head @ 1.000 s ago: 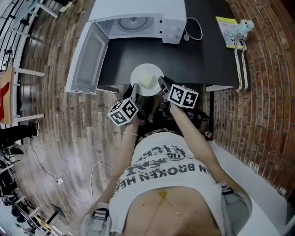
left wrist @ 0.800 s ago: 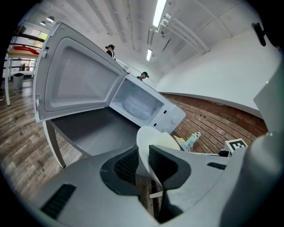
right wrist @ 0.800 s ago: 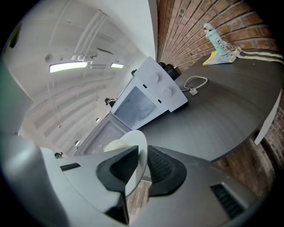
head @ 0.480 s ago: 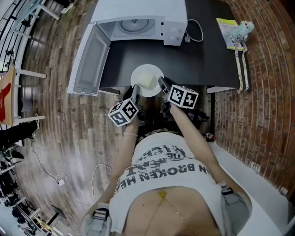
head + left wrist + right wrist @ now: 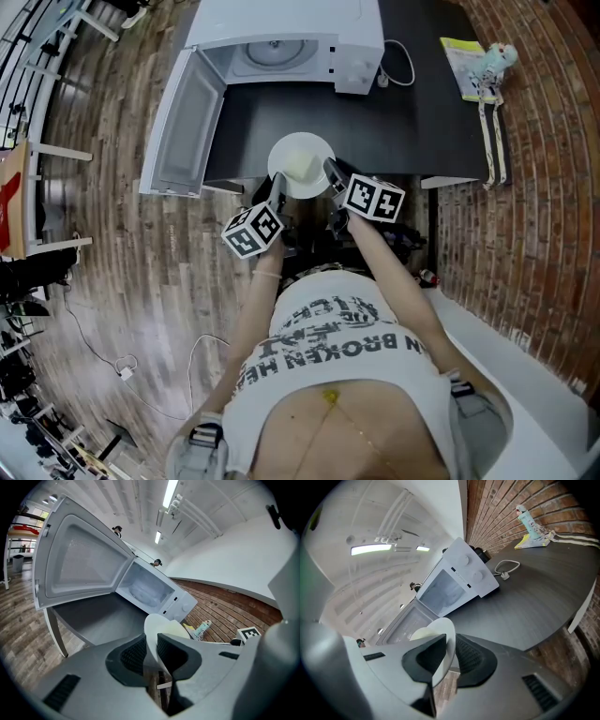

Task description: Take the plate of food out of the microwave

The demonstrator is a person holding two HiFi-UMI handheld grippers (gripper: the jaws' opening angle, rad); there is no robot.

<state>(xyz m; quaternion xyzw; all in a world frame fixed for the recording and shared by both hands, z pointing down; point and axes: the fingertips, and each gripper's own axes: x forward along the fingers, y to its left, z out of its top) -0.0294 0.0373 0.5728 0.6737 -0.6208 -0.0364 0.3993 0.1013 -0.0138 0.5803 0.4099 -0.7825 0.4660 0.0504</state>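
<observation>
The plate of food (image 5: pixel 300 165), a pale mound on white, is at frame centre. It is clear of the open microwave (image 5: pixel 281 42) at the upper middle and over the near edge of the dark table (image 5: pixel 403 122). The left gripper (image 5: pixel 278 190) pinches its left rim and the right gripper (image 5: pixel 331 174) its right rim, both pairs of jaws clenched on the thin edge. Done well, this step likely means holding both sides level and moving together, since uneven hands could tip the food.
</observation>
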